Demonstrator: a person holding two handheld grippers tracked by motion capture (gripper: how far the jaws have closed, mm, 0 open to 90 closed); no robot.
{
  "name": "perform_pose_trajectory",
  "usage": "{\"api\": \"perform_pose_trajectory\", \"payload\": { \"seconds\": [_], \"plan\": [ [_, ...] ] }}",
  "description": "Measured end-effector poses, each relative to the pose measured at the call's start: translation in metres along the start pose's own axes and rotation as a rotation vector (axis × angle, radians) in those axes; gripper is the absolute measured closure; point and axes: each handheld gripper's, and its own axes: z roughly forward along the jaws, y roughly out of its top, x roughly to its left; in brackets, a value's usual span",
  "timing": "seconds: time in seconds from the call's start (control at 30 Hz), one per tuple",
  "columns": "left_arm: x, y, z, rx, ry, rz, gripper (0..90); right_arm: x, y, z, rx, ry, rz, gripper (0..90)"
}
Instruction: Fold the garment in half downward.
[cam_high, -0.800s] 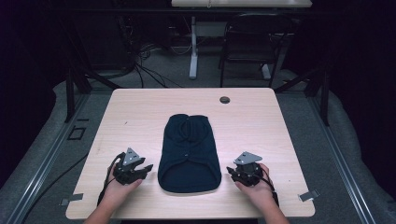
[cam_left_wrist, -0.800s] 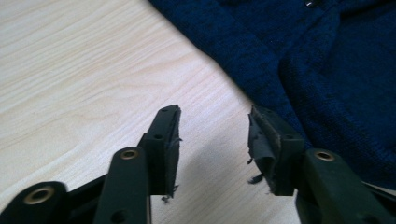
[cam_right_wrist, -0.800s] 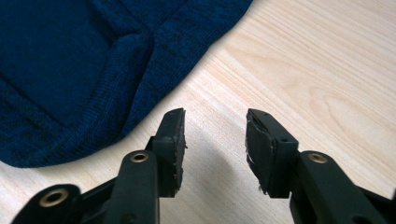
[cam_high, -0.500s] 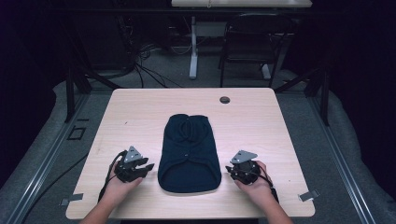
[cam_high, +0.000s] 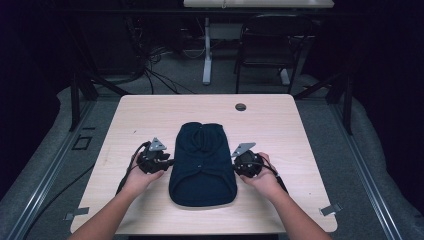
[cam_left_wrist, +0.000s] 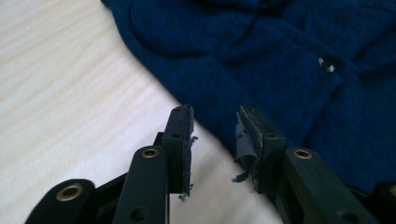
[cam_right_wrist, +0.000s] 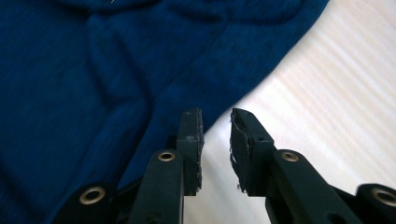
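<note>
nearest the camera in the high view, two forearms come in from the bottom edge, each hand holding a gripper on the pale wooden table (cam_high: 310, 145). the left gripper (cam_high: 167, 162) sits at the left edge of a dark blue sweater (cam_high: 202, 162), the right gripper (cam_high: 236, 165) at its right edge, both about level with the garment's middle. the sweater lies flat and folded in the centre of the table, its rounded hem toward the person and its collar away.

the left gripper view shows that claw partly open with bare table in the gap, the sweater's edge (cam_left_wrist: 280, 60) just ahead of the tips and passing under the right-hand one; nothing is pinched. a small button (cam_left_wrist: 327, 64) shows on the knit here. the right gripper view shows its claw likewise partly open and empty, the fabric edge (cam_right_wrist: 140, 70) running up to the left-hand tip.

farther off, a small dark round disc (cam_high: 240, 106) sits near the table's far edge. beyond the table stand a chair (cam_high: 265, 50), a white table leg (cam_high: 206, 55) and loose cables (cam_high: 160, 65) on the grey floor.
</note>
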Motion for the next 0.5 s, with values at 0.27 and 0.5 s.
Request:
{"api": "perform_pose_trajectory", "payload": {
  "seconds": [0.27,0.5],
  "plan": [
    [0.001,0.016,0.029,0.036,0.027,0.044,64.4,-0.009,0.031,0.026,-0.012,0.019,-0.034,70.0],
    [-0.002,0.021,0.041,0.055,0.014,0.042,64.3,-0.004,0.042,0.047,0.004,0.022,-0.065,72.8]
  ]
}}
